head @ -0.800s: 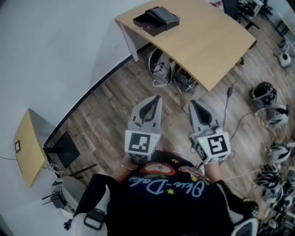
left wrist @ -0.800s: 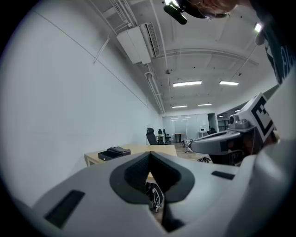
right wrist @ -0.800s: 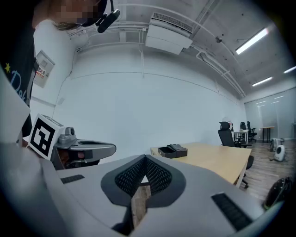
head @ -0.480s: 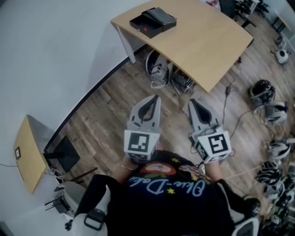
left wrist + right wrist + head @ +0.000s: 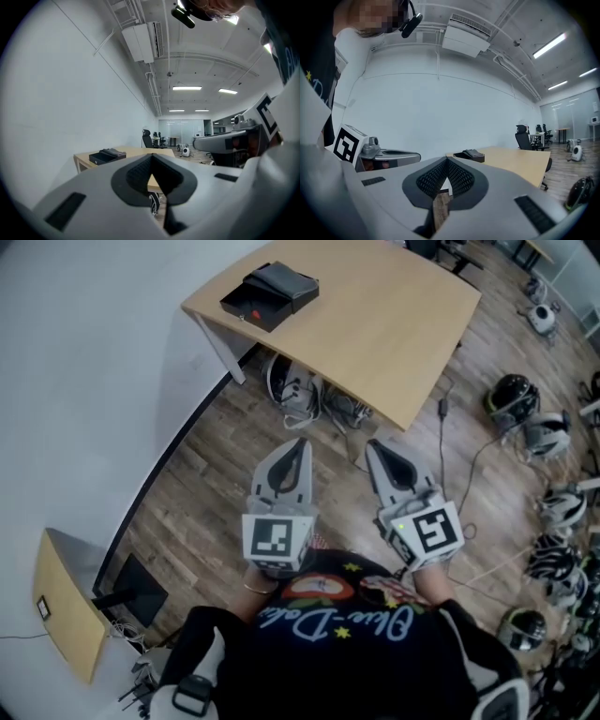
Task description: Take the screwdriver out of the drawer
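Two grippers are pointing level above the wood floor (image 5: pixel 211 486), low in the middle of the frame. A black box (image 5: pixel 270 294) is sitting on the counter (image 5: pixel 384 329) at its upper left corner, with a small red spot showing inside. The screwdriver is too small to make out. The left gripper (image 5: pixel 299 443) is holding its jaws together, empty. The right gripper (image 5: pixel 373 446) is also pressing its jaws together on nothing. Helmets (image 5: pixel 514 396) are lying on the floor at the right edge.

A drawer box (image 5: pixel 269 296) is set on the left end of the table (image 5: pixel 375 334), beside the wall (image 5: pixel 84 381). Helmets (image 5: pixel 514 395) are scattered on the floor (image 5: pixel 216 484) at the right.
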Action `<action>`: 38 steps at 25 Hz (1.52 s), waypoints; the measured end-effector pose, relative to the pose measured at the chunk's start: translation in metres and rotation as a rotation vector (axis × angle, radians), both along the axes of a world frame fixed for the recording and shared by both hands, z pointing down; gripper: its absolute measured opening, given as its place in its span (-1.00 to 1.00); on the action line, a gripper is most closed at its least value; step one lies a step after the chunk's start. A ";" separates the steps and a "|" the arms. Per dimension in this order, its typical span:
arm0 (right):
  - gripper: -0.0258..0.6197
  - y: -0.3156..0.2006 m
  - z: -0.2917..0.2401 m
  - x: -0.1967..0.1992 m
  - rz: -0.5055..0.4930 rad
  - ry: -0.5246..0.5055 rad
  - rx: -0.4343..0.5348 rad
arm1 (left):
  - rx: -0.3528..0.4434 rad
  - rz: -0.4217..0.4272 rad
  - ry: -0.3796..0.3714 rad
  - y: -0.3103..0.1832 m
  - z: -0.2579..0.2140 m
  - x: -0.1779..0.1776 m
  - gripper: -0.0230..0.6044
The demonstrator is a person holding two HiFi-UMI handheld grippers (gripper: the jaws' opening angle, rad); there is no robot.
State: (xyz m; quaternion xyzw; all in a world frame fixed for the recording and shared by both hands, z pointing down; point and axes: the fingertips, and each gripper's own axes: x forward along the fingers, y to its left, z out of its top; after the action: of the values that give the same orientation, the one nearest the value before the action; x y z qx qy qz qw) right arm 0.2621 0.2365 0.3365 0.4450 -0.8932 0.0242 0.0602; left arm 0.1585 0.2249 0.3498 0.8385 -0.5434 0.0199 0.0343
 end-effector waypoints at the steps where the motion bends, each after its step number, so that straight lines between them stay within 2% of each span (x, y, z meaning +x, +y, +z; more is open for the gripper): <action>1: -0.92 -0.004 0.001 0.000 0.009 0.001 -0.002 | 0.002 0.009 0.000 -0.005 0.000 0.000 -0.93; 11: -0.92 -0.050 -0.006 -0.025 0.049 -0.018 -0.018 | -0.002 0.090 0.036 -0.063 0.005 -0.013 -0.93; 21: -0.92 -0.093 -0.002 -0.050 0.101 0.015 -0.026 | -0.004 0.108 0.039 -0.103 0.010 -0.049 -0.93; 31: -0.92 -0.122 0.006 -0.100 0.055 0.027 -0.044 | -0.026 0.065 0.033 -0.126 0.019 -0.107 -0.93; 38: -0.92 -0.146 0.016 -0.113 0.022 0.036 -0.058 | -0.028 -0.001 0.009 -0.138 0.025 -0.141 -0.93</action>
State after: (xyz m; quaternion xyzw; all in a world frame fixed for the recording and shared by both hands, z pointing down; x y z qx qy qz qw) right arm 0.1494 0.0906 0.3525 0.4532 -0.8859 0.0426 0.0888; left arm 0.0176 0.0870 0.3753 0.8378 -0.5433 0.0236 0.0483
